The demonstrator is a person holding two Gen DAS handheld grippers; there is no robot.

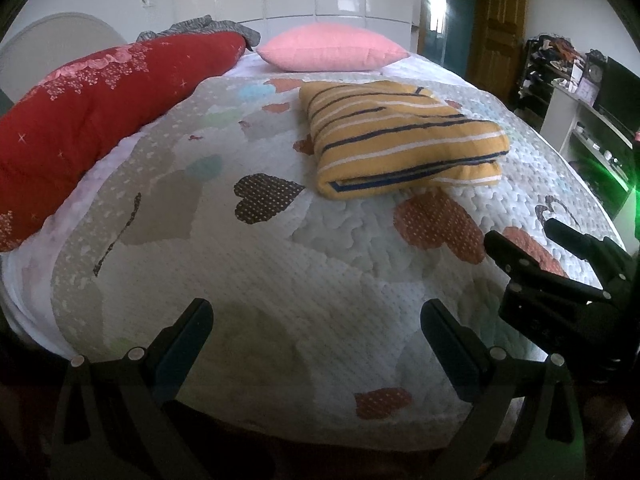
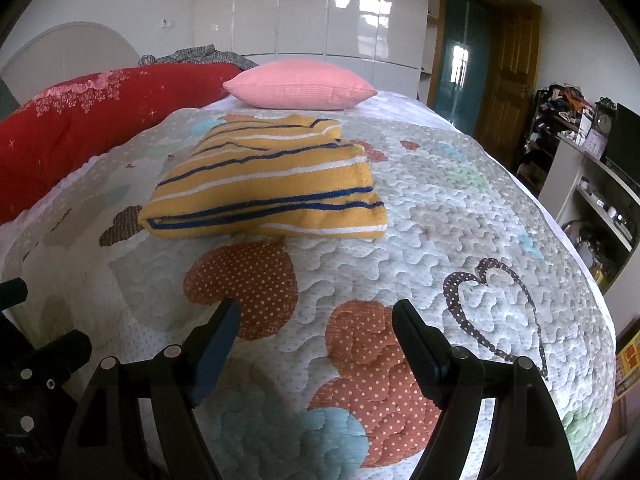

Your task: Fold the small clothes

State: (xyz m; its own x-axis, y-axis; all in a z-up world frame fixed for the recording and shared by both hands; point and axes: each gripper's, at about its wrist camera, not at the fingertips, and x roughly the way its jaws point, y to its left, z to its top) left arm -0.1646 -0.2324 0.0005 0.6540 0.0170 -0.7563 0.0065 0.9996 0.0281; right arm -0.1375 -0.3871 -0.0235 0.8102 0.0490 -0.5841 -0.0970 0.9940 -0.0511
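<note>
A: Item one, the garment?

B: Folded striped yellow garment lying flat on the bed's quilt, near the middle, short of the pink pillow; red blanket along the left edge.

A: My tools?

B: Left hand-held gripper: jaws wide apart, nothing between them, well back from the garment, over bare quilt. Right hand-held gripper: likewise spread wide and empty, garment ahead of it and slightly left, not touching.

A: Contact anywhere?

B: None I can see.
</note>
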